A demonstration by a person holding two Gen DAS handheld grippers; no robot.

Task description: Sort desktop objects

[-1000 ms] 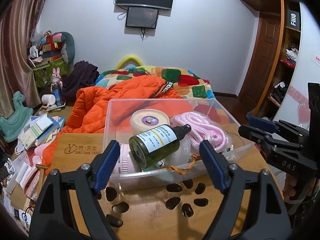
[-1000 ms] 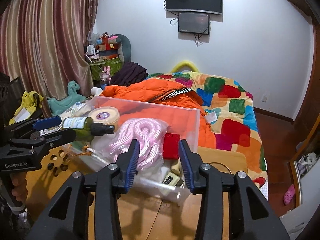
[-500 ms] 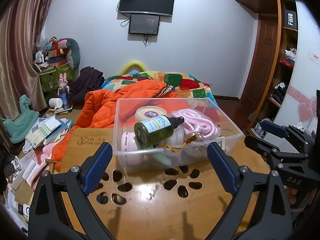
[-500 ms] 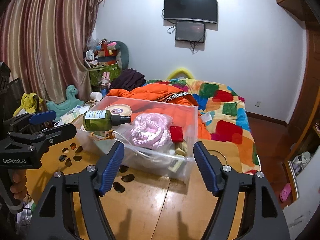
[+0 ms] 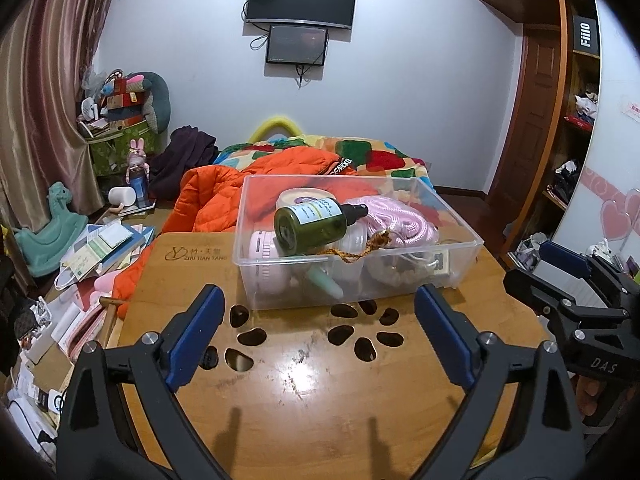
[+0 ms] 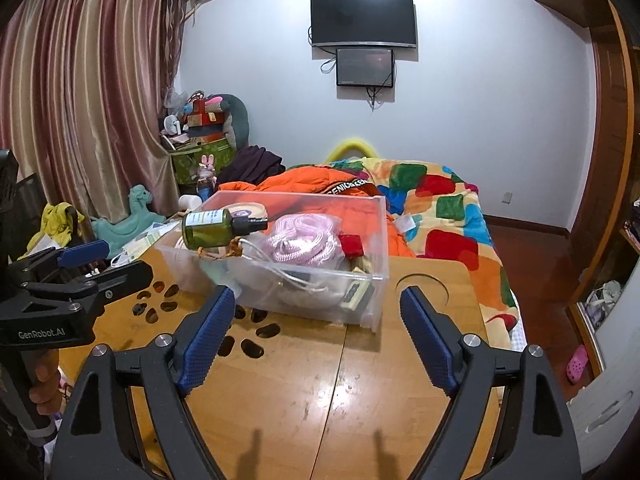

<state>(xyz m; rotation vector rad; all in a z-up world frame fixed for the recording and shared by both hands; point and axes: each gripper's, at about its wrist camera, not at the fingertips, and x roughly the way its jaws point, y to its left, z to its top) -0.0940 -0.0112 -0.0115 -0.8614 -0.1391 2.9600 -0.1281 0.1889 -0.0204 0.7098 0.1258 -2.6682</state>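
A clear plastic bin (image 5: pixel 460 236) (image 6: pixel 376 280) stands on the wooden table (image 5: pixel 304 392) (image 6: pixel 320 396). On top of its contents lies a green spray bottle (image 5: pixel 310 224) (image 6: pixel 218 228), beside a pink rope coil (image 5: pixel 396 220) (image 6: pixel 308 240) and a round cream tin (image 5: pixel 302 198). A red item (image 6: pixel 351 245) sits deeper in. My left gripper (image 5: pixel 318 328) stands wide open in front of the bin, nothing between its fingers. My right gripper (image 6: pixel 318 330) also hangs short of the bin, its jaws opening and empty. Each gripper shows at the other view's edge.
An orange jacket (image 5: pixel 216 196) and a patchwork quilt (image 6: pixel 440 208) lie on the bed behind the table. Books and papers (image 5: pixel 100 248) clutter the floor at left. The table has dark cut-out holes (image 5: pixel 248 336) near the bin. A wardrobe (image 5: pixel 576 120) stands at right.
Both grippers pulled back from the bin, which now looks smaller and farther. The right jaws widened from nearly closed at the bin's near wall; the left jaws widened a little. Bin contents unchanged.
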